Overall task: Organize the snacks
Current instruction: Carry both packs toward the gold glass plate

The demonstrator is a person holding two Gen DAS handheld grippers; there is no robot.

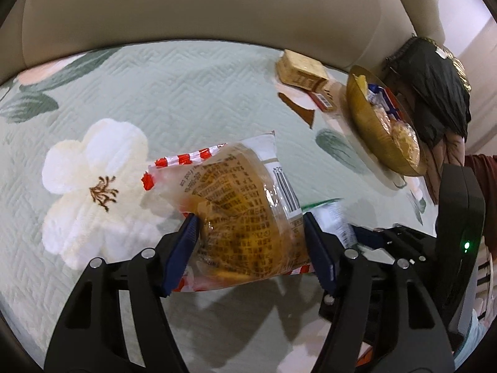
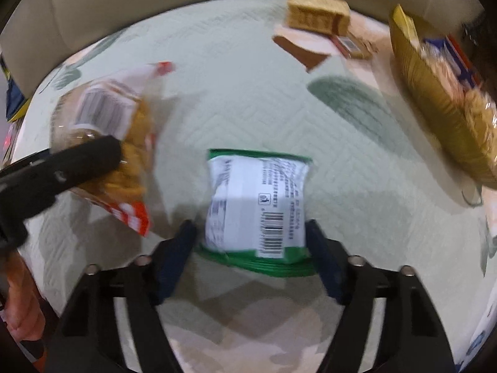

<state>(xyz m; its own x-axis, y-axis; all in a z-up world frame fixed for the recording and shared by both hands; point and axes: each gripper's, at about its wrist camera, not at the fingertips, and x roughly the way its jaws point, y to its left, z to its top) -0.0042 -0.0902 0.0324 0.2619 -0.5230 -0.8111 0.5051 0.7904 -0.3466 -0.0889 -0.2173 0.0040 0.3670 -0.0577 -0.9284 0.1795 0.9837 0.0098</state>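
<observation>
A clear bread packet (image 1: 245, 205) with red-and-white ends sits between the blue pads of my left gripper (image 1: 251, 227), which is shut on it above the quilted cover. In the right wrist view the same packet (image 2: 105, 124) hangs at the left under a black finger (image 2: 80, 158) of the left gripper. A green-and-white snack packet (image 2: 254, 205) lies between the fingers of my right gripper (image 2: 251, 230), which is shut on it. That view is blurred. The green packet (image 1: 329, 214) and the right gripper (image 1: 388, 242) also show at the lower right of the left wrist view.
A golden bowl (image 1: 366, 124) (image 2: 428, 93) with several wrapped snacks stands at the right. A tan cracker pack (image 1: 301, 68) (image 2: 316, 15) and a small red packet (image 1: 323, 99) lie behind it. A black bag-like thing (image 1: 435, 87) sits beyond the bowl. Beige cushions (image 1: 186, 6) border the pale green floral cover (image 1: 170, 93).
</observation>
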